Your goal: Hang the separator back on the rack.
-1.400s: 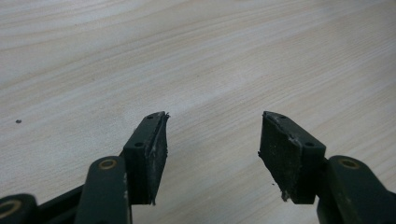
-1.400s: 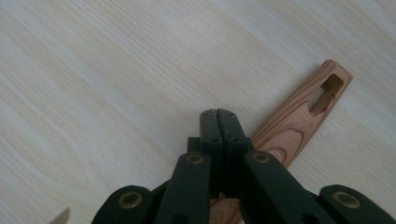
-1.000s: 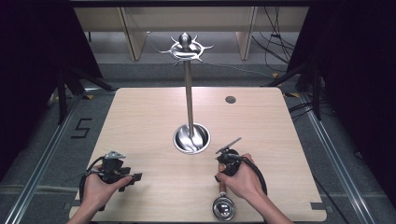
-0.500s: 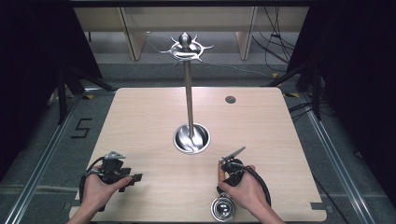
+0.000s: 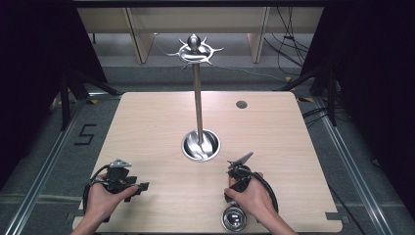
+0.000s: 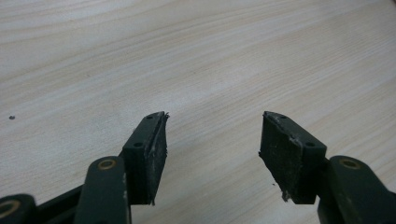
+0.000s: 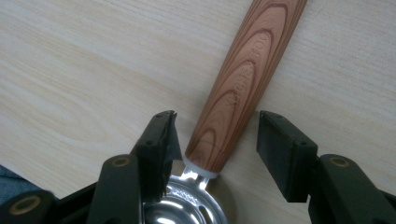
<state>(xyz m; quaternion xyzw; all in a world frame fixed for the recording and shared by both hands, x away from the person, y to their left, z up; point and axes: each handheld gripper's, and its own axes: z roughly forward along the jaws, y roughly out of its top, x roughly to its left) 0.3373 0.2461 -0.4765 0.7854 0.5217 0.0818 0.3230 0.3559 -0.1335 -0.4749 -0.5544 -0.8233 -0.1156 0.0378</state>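
My right tool [image 7: 215, 140] has its two black jaws standing apart on either side of the wooden handle of a perforated steel skimmer with a round, glossy bowl [image 7: 243, 88], low on the handle where a pale collar joins it to the metal; neither rubber pad touches the wood, so I judge the grasp is lined up but not yet made. In the high view the same right tool [image 5: 241, 182] sits over the skimmer's shiny bowl [image 5: 234, 218] at the near edge of the pale, straight-grained wooden tabletop [image 5: 147, 122], where the utensil lies flat. My left tool [image 6: 212, 140] is likewise spread wide over bare wood, holding nothing, its pads scuffed and a little frayed at the edges (well apart from the skimmer, off to the near left). Further out stands the tall polished steel utensil stand with a round dished base [image 5: 200, 145] and its crown of curved hooks [image 5: 195, 50], all bare. My reading is that hanging the skimmer there is the aim, so closing, lifting and hooking are all left. The handle is smooth, tapered and strongly banded, so it should grip well.
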